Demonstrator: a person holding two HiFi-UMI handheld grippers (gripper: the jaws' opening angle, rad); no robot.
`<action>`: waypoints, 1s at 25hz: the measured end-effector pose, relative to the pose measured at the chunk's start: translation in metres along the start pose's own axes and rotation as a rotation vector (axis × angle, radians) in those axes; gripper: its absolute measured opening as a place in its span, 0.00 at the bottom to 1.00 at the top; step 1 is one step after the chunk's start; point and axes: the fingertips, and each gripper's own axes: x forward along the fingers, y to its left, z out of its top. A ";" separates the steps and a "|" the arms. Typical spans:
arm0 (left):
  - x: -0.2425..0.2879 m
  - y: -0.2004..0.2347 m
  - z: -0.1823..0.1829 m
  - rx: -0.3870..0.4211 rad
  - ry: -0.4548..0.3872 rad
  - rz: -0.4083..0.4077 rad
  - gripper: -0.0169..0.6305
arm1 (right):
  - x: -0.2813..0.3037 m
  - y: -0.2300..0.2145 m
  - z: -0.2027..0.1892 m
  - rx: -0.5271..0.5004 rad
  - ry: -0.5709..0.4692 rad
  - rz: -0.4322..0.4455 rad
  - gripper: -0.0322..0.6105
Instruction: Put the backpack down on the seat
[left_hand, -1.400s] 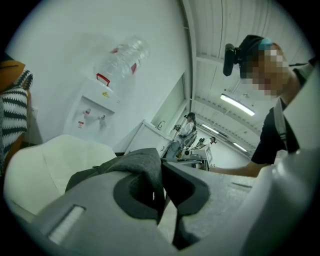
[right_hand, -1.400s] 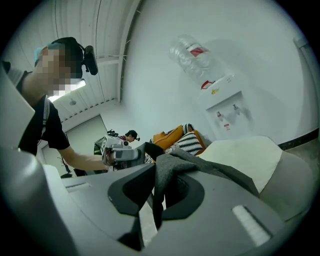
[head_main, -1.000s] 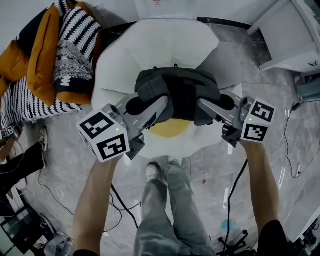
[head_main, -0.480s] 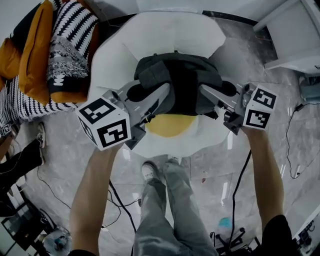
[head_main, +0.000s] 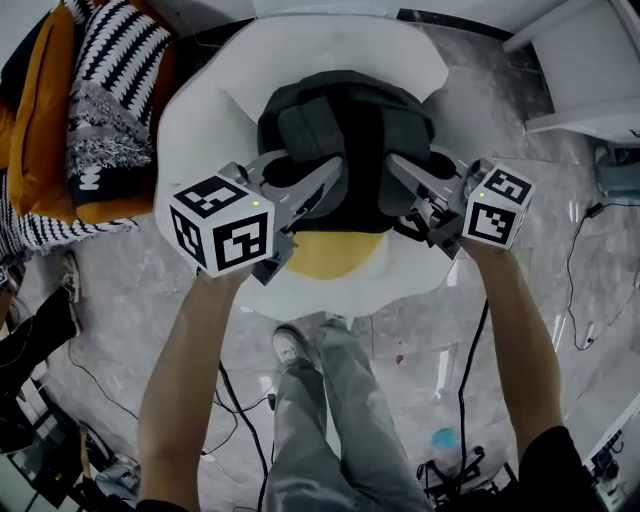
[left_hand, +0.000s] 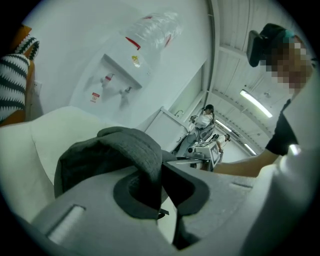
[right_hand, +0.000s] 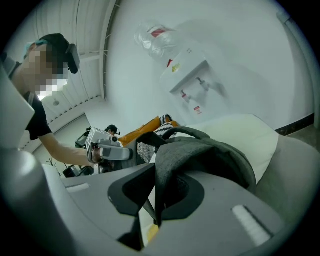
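Observation:
A dark grey and black backpack (head_main: 345, 140) hangs over the white egg-shaped seat (head_main: 210, 110), above its yellow cushion (head_main: 325, 252). My left gripper (head_main: 330, 178) is shut on the backpack's left shoulder strap (left_hand: 142, 155). My right gripper (head_main: 395, 172) is shut on the right strap (right_hand: 167, 172). Each strap is pinched flat between dark pads in its gripper view. Whether the backpack's bottom touches the seat is hidden.
An orange and black-and-white patterned pile (head_main: 90, 110) lies left of the seat. White furniture (head_main: 590, 80) stands at the right. Cables (head_main: 235, 400) run over the marble floor by the person's legs (head_main: 320, 420). A water dispenser (left_hand: 117, 80) stands behind the seat.
Both grippers have carried the backpack forward, further over the seat and toward its back. The grips on the straps are unchanged.

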 end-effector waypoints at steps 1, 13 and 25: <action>0.005 0.008 -0.004 -0.012 0.006 0.012 0.07 | 0.003 -0.008 -0.001 0.004 0.005 -0.011 0.11; 0.039 0.086 -0.058 -0.059 0.182 0.201 0.07 | 0.031 -0.081 -0.023 0.083 0.027 -0.117 0.11; 0.046 0.158 -0.113 -0.276 0.207 0.382 0.14 | 0.041 -0.130 -0.059 0.142 0.034 -0.310 0.11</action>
